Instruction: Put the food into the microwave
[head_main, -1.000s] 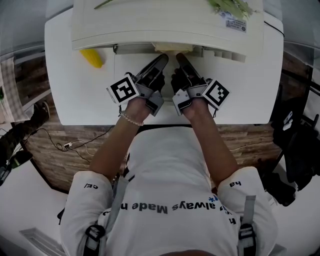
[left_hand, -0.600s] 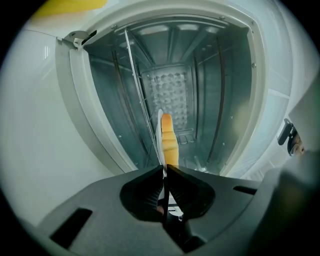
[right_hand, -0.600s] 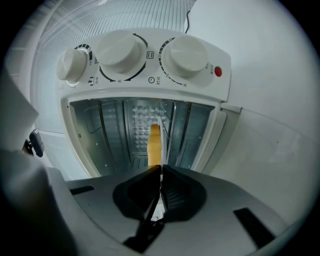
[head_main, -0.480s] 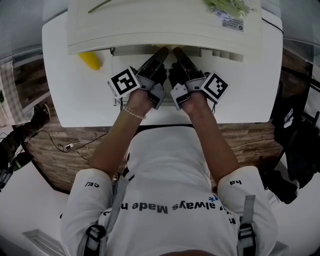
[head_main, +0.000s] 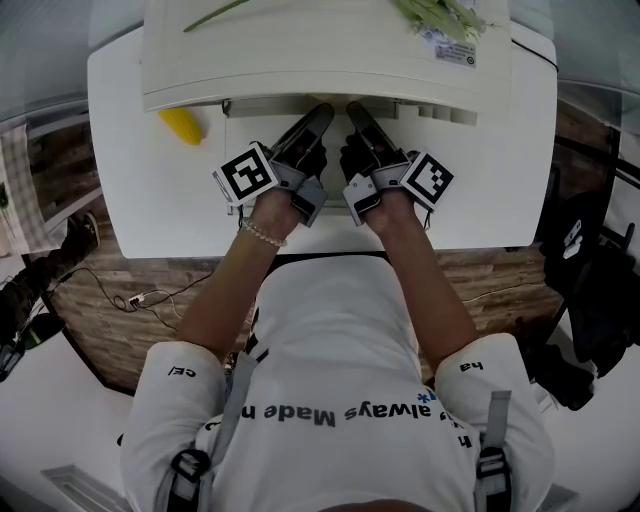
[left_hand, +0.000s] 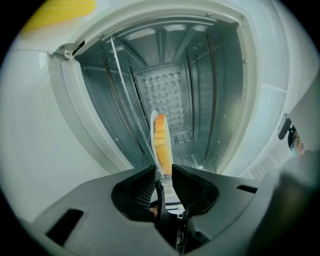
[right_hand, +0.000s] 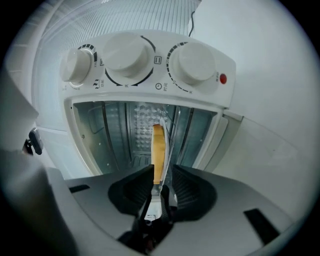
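Note:
A white plate with a golden slice of food shows edge-on in both gripper views, reaching into the open oven-like microwave. My left gripper has the plate's near rim between its jaws, which are opening, though the pads still look to be on the rim. My right gripper is shut on the same plate, and the food rises above its jaws. In the head view the left gripper and right gripper sit side by side at the microwave's mouth, where its top hides the plate.
The microwave stands on a white table, with green leaves on top. A yellow object lies left of it. A wire rack runs inside. Three knobs and a red lamp are beside the opening.
The pale plate edge seen between the fingertips a second ago is now hidden under the microwave's top. Both hands have barely shifted.

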